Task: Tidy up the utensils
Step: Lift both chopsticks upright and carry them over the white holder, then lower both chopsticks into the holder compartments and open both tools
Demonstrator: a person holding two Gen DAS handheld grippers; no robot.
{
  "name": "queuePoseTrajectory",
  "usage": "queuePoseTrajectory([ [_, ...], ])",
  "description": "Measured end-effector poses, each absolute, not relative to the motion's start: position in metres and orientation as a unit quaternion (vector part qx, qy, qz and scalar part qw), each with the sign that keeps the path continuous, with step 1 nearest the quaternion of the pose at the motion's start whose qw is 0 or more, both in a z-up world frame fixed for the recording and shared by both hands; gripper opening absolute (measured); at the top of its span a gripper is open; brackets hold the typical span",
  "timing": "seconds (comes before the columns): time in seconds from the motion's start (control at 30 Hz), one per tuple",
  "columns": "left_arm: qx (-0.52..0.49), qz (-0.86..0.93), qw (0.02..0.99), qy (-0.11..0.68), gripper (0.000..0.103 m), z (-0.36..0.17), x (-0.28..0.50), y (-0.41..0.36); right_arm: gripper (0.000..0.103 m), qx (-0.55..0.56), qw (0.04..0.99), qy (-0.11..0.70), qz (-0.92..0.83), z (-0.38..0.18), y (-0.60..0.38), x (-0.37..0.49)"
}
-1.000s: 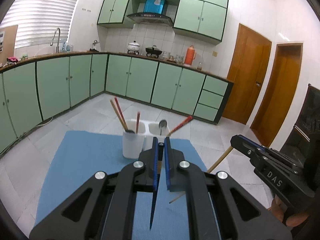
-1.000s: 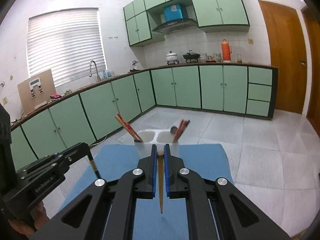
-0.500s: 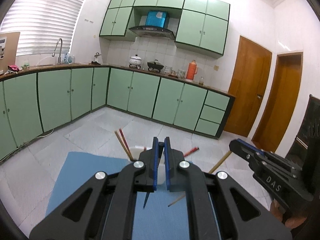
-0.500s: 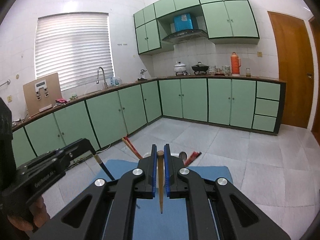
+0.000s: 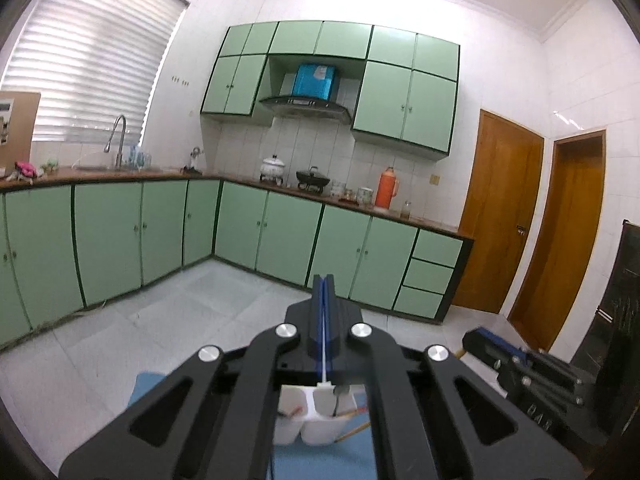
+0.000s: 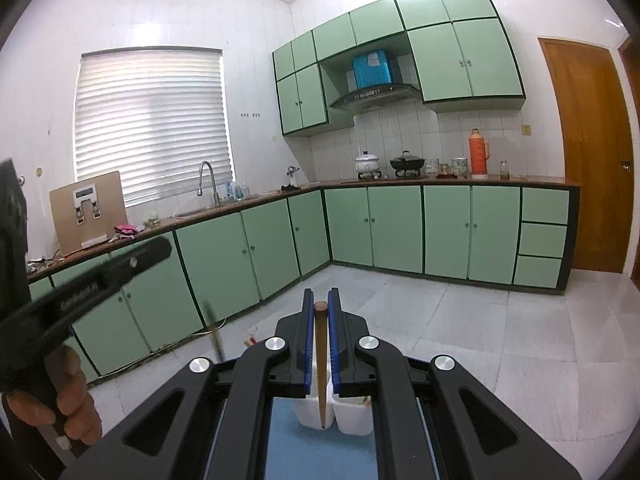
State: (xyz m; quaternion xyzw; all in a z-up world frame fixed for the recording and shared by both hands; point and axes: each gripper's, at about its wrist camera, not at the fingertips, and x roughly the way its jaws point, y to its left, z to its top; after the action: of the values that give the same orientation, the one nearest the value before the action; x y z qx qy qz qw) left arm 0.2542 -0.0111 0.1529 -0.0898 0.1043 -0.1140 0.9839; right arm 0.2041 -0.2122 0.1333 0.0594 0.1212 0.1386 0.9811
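Only our right view shows the right tool (image 6: 319,312) clamped on a brown wooden chopstick (image 6: 320,360); our left tool (image 5: 323,292), raised level, pinches a thin dark chopstick (image 6: 215,336).

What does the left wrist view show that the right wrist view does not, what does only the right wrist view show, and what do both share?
Only the left wrist view: the holder's inside, with a spoon, and a black cabinet.
Only the right wrist view: the person's hand gripping the left gripper, with a blurred dark stick below its jaws.
Both: the white two-compartment holder, blue mat, orange thermos, and the right gripper with its wooden chopstick.
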Motion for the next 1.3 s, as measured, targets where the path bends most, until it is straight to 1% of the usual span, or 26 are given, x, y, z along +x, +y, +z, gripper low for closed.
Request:
queuePoseTrajectory([
  [0.1, -0.09, -0.118, 0.983, 0.107, 0.0, 0.156, 0.264, -0.015, 0.007, 0.058, 0.981, 0.12, 0.139, 0.132, -0.21, 0.209],
  [0.2, -0.092, -0.115, 0.982, 0.114, 0.0, 0.144, 0.261, -0.012, 0.007, 0.057, 0.981, 0.125, 0.138, 0.123, -0.21, 0.209],
  [0.4, -0.112, -0.103, 0.974, 0.171, 0.0, 0.096, 0.256, 0.008, 0.007, 0.071, 0.976, 0.152, 0.137, 0.095, -0.215, 0.2],
  [0.63, -0.147, -0.048, 0.956, 0.249, 0.0, 0.032, 0.263, 0.053, 0.007, 0.092, 0.97, 0.183, 0.131, 0.069, -0.226, 0.191],
  [0.73, -0.156, -0.036, 0.951, 0.265, 0.0, 0.018, 0.262, 0.069, 0.007, 0.098, 0.968, 0.194, 0.129, 0.062, -0.228, 0.193],
  [1.3, -0.15, -0.032, 0.948, 0.28, 0.0, 0.011, 0.266, 0.073, 0.007, 0.095, 0.968, 0.195, 0.126, 0.063, -0.223, 0.2],
])
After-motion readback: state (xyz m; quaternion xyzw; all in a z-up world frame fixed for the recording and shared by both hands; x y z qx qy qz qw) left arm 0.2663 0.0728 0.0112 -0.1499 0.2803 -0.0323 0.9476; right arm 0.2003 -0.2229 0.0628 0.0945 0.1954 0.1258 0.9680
